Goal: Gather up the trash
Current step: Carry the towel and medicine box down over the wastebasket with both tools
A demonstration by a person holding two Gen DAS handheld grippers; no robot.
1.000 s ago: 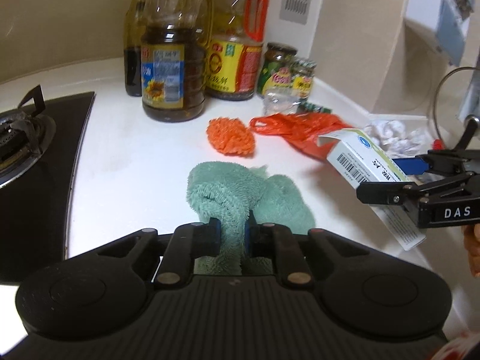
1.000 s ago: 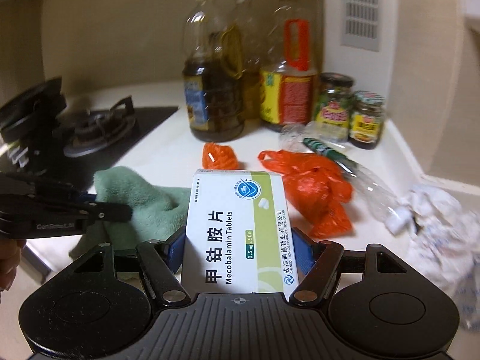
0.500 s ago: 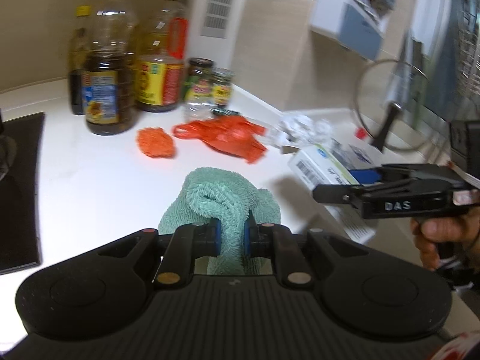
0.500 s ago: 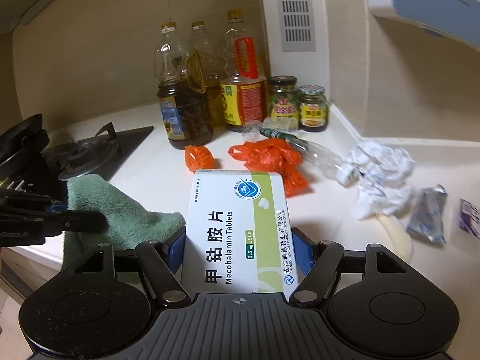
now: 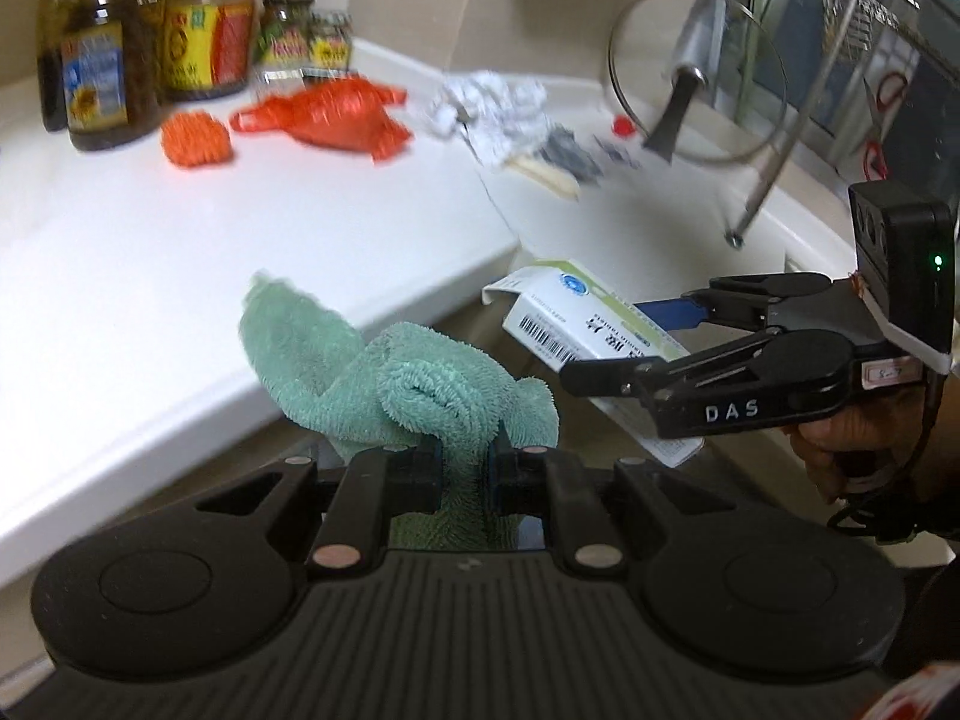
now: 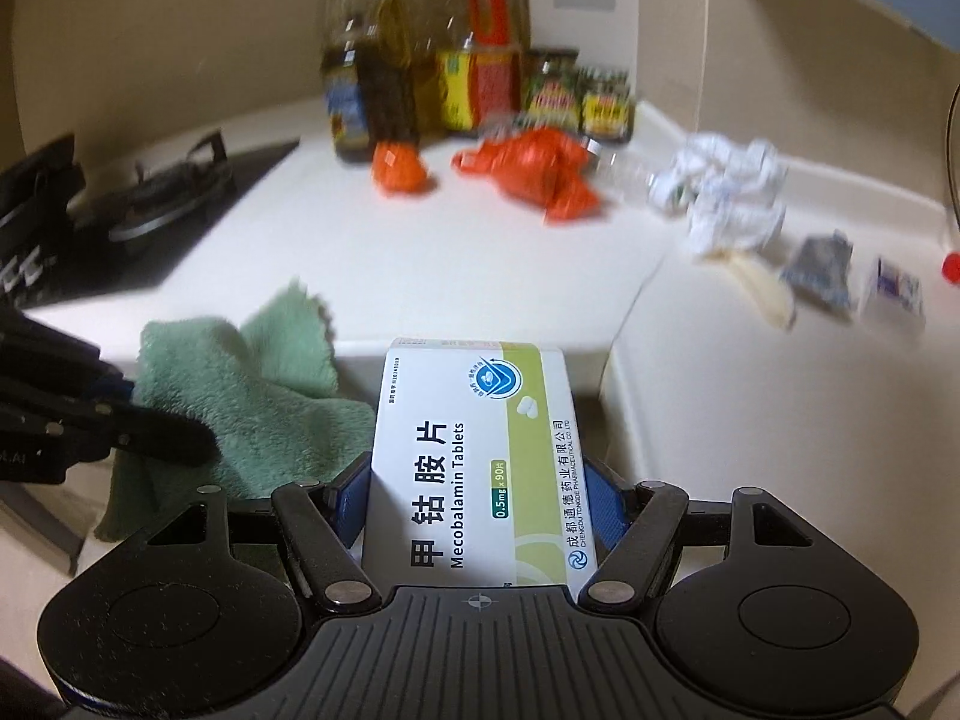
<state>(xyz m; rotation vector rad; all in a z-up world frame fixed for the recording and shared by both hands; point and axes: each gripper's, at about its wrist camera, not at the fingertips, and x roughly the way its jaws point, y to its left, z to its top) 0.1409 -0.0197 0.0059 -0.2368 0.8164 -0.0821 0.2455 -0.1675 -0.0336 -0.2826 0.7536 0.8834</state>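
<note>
White tablet box [image 6: 474, 456] points lengthwise away from right tongs [image 6: 477, 492].

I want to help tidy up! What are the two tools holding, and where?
Left tool pinches a fluffy green cloth by a bunched fold. Right tool clamps a white-and-green tablet box by its sides.
</note>
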